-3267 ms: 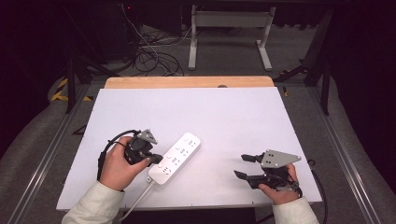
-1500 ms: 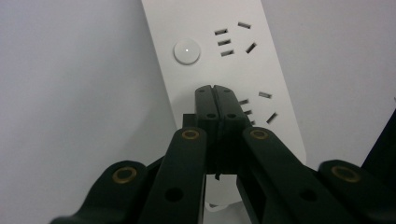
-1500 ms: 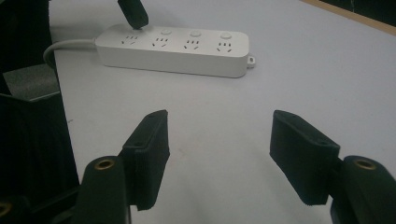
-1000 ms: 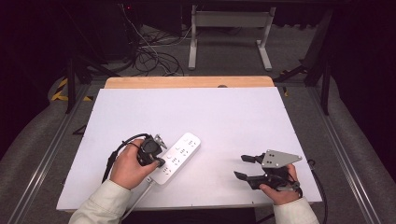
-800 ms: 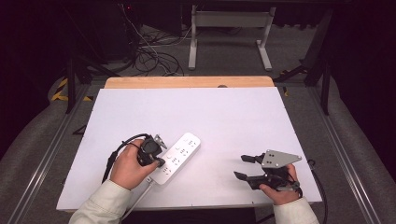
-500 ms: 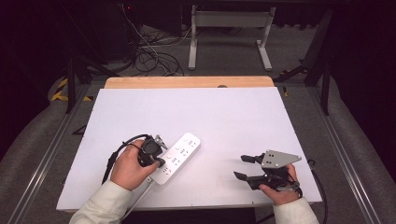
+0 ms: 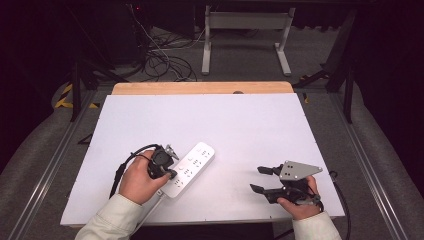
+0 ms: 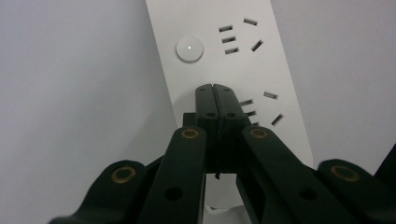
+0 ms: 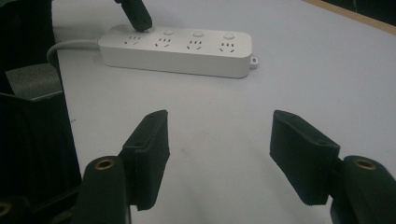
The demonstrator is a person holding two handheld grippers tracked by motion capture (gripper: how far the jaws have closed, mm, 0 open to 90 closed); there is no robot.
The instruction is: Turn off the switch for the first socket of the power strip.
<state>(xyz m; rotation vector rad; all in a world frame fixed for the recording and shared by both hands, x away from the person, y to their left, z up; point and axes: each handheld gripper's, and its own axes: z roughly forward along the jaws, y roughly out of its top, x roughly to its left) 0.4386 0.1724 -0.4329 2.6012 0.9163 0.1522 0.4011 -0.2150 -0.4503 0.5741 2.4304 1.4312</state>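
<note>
You're working at a white table (image 7: 240, 125) w/ a wooden edge (image 7: 200, 88) at the far side. Beyond it, cables (image 7: 162, 60) are lying on grey floor (image 7: 250, 60); a metal stand (image 7: 245, 35) is standing in dim surroundings.

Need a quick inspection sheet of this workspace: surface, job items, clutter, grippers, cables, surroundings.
Surface: white sheet on a wooden-edged table, flat.
Job's things: white plastic four-outlet power strip lying flat, near left.
Clutter: nothing seen.
Grippers: left gripper jaws shut, tips over the strip near its cord end; right gripper open, apart from the strip, holding nothing.
Cables: strip's white cord leaves the table's near edge; black gripper cables.
Surroundings: dark floor, cable tangle, grey stand legs.
</note>
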